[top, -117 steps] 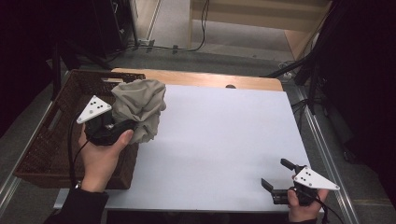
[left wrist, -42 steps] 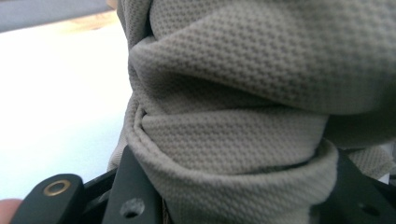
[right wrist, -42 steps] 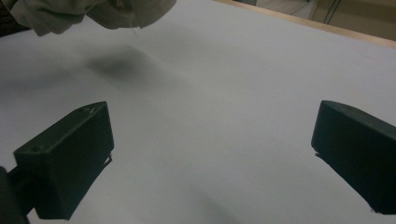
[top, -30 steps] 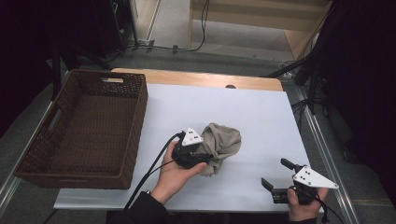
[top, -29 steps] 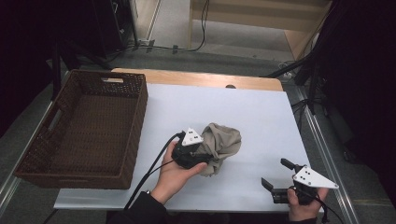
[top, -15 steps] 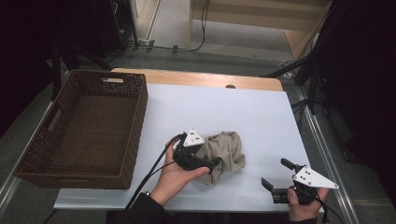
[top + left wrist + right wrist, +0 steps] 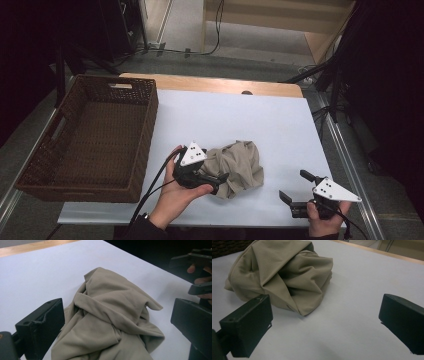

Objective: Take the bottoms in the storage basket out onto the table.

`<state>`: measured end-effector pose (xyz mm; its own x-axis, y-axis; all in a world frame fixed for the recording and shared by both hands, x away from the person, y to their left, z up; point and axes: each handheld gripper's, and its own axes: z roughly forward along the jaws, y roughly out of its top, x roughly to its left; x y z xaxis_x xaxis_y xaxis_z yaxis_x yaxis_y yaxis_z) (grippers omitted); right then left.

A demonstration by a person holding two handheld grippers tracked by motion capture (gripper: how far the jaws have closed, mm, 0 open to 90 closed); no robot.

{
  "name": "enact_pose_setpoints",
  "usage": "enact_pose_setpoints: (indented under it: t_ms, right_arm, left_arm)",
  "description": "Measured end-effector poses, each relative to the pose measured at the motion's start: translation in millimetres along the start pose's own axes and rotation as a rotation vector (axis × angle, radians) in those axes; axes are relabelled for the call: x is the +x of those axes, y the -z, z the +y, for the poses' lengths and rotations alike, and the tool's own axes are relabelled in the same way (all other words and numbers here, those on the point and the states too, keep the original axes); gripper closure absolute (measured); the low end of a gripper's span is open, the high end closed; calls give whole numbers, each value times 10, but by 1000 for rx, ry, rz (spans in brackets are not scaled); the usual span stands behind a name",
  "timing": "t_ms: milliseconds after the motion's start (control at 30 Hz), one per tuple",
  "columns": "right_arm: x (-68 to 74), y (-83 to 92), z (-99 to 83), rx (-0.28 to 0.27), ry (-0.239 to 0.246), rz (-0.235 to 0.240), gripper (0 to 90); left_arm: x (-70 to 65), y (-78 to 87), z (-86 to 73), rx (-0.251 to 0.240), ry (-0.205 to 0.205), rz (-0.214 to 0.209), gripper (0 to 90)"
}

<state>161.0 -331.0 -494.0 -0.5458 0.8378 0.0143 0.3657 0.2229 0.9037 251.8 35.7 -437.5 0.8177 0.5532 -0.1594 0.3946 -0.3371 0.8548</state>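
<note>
A crumpled beige cloth (image 7: 235, 167) lies in a loose heap on the white table (image 7: 240, 115), toward the near edge and a little right of the middle; its folds bunch up into a soft mound, and one flap trails off toward the near right. The left gripper (image 7: 218, 180) sits just beside the cloth on its left, held in the person's left hand (image 7: 175, 197); its jaws have just been opening and now stand wide apart, released, with the cloth lying between them but not pinched; in the left gripper view the cloth (image 7: 112, 320) spreads out between the two black jaws, and neither pad presses on it. The right gripper (image 7: 292, 195) rests at the near right corner of the table, apart from the cloth, gripped by the right hand (image 7: 325, 220); its jaws are also spread wide with nothing between them; in the right gripper view the cloth (image 7: 284, 272) lies farther off to the left, beyond the jaws, on bare table. A brown wicker basket (image 7: 145, 145) stands at the left side of the table, well apart from the cloth; a strip of wooden edge (image 7: 210, 84) runs along the far side of the table.
</note>
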Motion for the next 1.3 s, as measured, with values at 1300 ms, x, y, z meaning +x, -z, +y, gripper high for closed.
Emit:
enact_pose_setpoints:
  t_ms: [1300]
  right_arm:
    - [25,-27,-9,17,1,0,0]
  left_arm:
    - [-72,820,-593,-59,18,104,49]
